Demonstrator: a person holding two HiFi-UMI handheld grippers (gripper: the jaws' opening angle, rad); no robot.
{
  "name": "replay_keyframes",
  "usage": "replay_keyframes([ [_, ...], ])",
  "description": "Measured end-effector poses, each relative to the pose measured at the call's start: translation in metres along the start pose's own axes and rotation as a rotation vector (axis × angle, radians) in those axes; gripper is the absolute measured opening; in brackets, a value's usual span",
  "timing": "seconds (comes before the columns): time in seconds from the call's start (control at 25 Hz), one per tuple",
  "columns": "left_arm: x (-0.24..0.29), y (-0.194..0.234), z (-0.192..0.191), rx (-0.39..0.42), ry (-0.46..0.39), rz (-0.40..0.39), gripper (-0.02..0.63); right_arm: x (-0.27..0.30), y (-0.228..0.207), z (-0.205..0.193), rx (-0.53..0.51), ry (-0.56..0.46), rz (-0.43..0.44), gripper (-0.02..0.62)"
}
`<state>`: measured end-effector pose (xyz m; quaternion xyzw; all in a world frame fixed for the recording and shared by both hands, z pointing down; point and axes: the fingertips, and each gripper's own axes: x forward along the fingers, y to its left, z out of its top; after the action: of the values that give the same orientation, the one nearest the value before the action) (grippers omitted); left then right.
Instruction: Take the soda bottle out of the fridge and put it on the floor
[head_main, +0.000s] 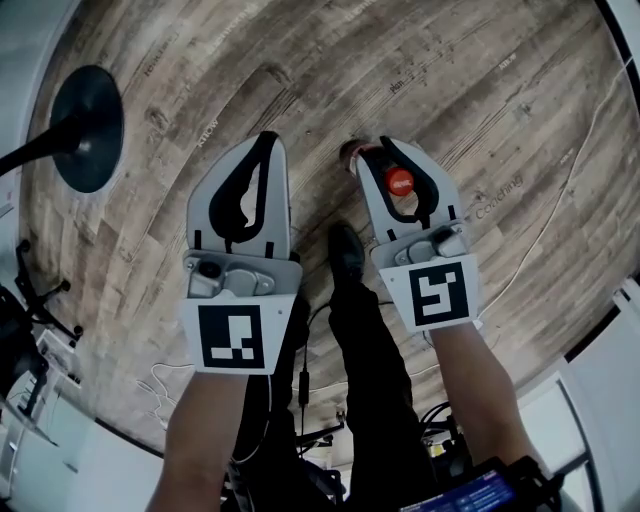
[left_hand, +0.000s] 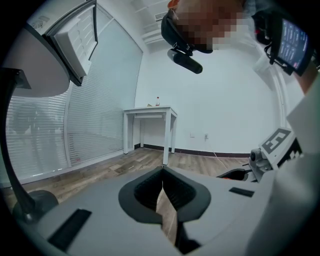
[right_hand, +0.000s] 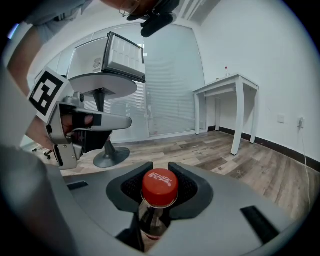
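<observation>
My right gripper (head_main: 390, 152) is shut on the neck of the soda bottle (head_main: 399, 181), whose red cap shows between the black pads. In the right gripper view the bottle (right_hand: 159, 188) hangs upright under the jaws of the right gripper (right_hand: 160, 168), with dark soda in its clear neck. It is above the wooden floor (head_main: 470, 90); whether its base touches the floor is hidden. My left gripper (head_main: 265, 140) is alongside to the left, its tips together and nothing between them. The left gripper view shows the left gripper (left_hand: 162, 171) with only floor visible through the slit behind its touching tips.
A black round stand base (head_main: 88, 128) sits on the floor at the left. A white cable (head_main: 560, 200) runs along the right. My shoe (head_main: 346, 250) is between the grippers. A white table (right_hand: 227, 85) stands by the wall, and a white box (right_hand: 122, 55) rests on a round pedestal.
</observation>
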<state>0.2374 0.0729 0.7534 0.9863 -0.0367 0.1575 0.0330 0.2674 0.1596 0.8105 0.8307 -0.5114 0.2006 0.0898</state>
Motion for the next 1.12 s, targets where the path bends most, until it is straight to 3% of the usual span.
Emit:
replay_keyframes([
  [0.48, 0.017, 0.003, -0.035, 0.052, 0.023, -0.024, 0.017, 0.024, -0.009, -0.042, -0.009, 0.040, 0.008, 0.110],
  [1.12, 0.033, 0.015, -0.071, 0.054, 0.037, -0.013, 0.017, 0.059, -0.025, -0.092, -0.030, 0.096, 0.011, 0.110],
])
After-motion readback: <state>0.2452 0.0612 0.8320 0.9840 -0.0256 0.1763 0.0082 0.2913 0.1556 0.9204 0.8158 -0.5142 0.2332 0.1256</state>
